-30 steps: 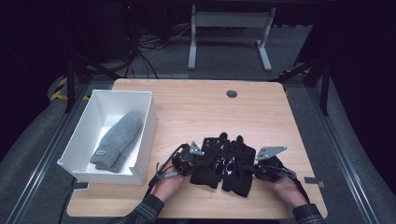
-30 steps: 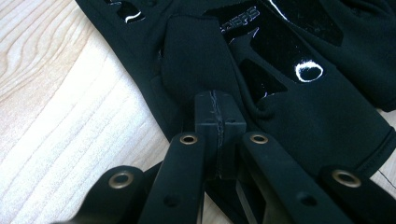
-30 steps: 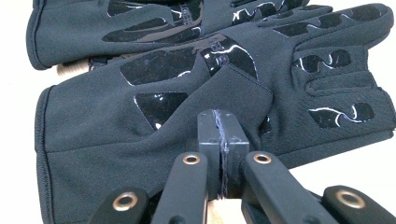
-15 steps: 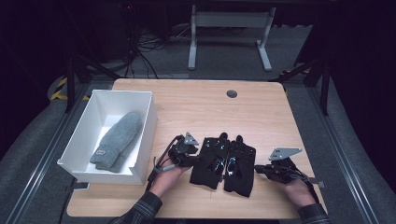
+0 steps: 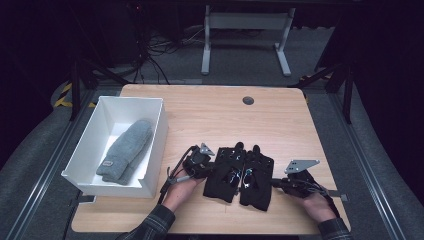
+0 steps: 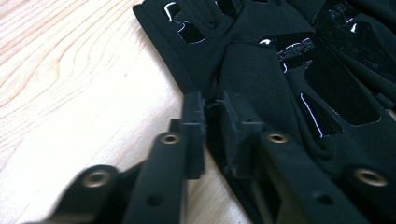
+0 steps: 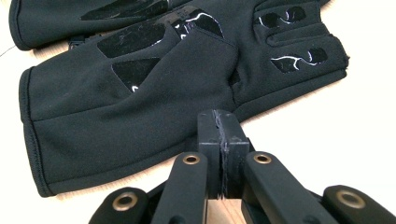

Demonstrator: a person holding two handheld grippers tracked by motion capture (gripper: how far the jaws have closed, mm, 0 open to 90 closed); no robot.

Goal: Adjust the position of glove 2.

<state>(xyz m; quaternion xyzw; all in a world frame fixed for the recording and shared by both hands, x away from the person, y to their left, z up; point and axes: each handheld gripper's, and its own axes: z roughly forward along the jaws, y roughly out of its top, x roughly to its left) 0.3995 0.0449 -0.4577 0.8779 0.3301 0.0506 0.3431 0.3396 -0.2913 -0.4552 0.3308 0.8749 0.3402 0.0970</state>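
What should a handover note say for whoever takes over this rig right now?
Left gripper: its jaws have just been closing and now pinch the near edge of the black gloves.
Right gripper: shut, empty, beside the gloves' other edge.
Gloves: side by side, flat on the table, between both grippers.
White bin: at the table's left, holding the grey mittens.
Done: the mittens are in the bin.
Left, probably: lift the black gloves and move them to the bin.

A lab recording bay, by my read

I saw a bare wooden table (image 5: 210, 112) on grey carpet, dark surroundings, loose cables (image 5: 150, 55) trailing on the floor behind, a metal stand's feet (image 5: 245, 45), and black-yellow hazard tape (image 5: 64, 95)
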